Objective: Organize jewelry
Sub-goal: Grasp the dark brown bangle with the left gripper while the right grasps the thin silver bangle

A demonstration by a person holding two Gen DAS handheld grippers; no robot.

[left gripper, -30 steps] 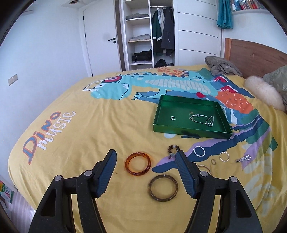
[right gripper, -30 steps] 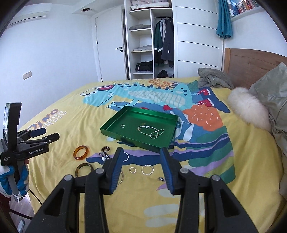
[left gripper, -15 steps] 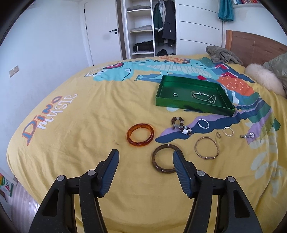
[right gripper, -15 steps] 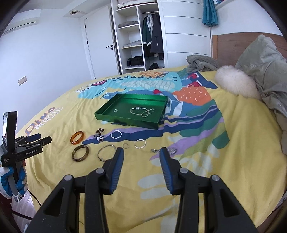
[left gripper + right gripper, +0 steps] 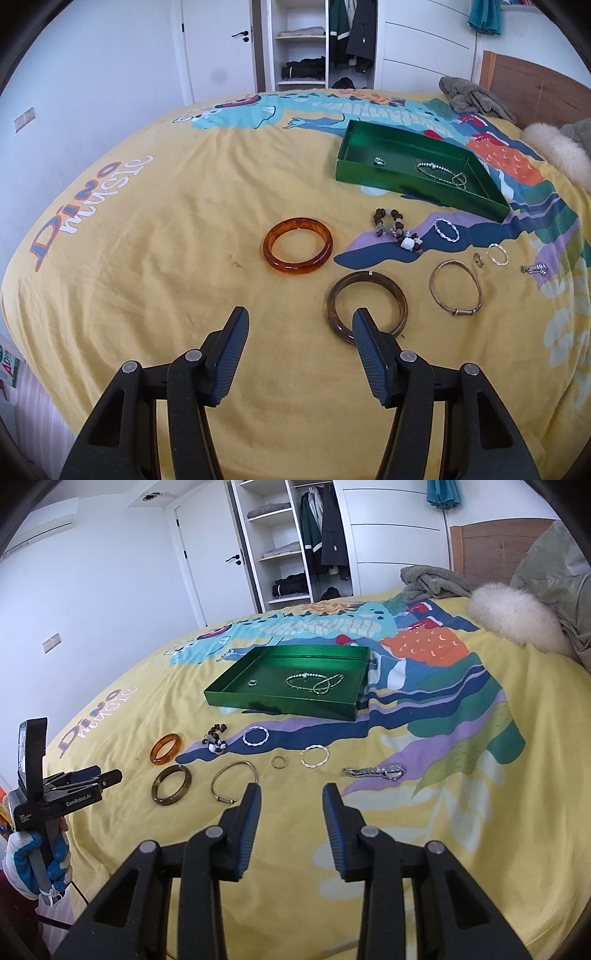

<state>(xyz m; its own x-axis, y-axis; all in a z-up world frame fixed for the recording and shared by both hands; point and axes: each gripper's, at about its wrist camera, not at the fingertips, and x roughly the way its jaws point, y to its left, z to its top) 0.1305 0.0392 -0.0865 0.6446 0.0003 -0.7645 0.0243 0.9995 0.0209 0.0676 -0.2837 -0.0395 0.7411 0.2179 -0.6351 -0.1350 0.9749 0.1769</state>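
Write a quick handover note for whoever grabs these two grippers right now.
Left gripper: open, empty, fingers just closing, low over the dark brown bangle.
Right gripper: open, empty, also just closing, near the gold bangle.
Done: a ring and a bead chain lie in the green tray.
Left on the bedspread: amber bangle, bead bracelet, two twisted silver rings, small ring, silver clip, both bangles.

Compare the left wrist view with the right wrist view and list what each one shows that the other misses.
Only the left wrist view shows the left tongs from behind, jaws apart, nothing between them. Only the right wrist view shows the right tongs, likewise empty, the gloved hand holding the left tool, and the wall air conditioner. Both share the green tray holding a ring and a chain, the orange bangle, brown bangle and the wardrobe.
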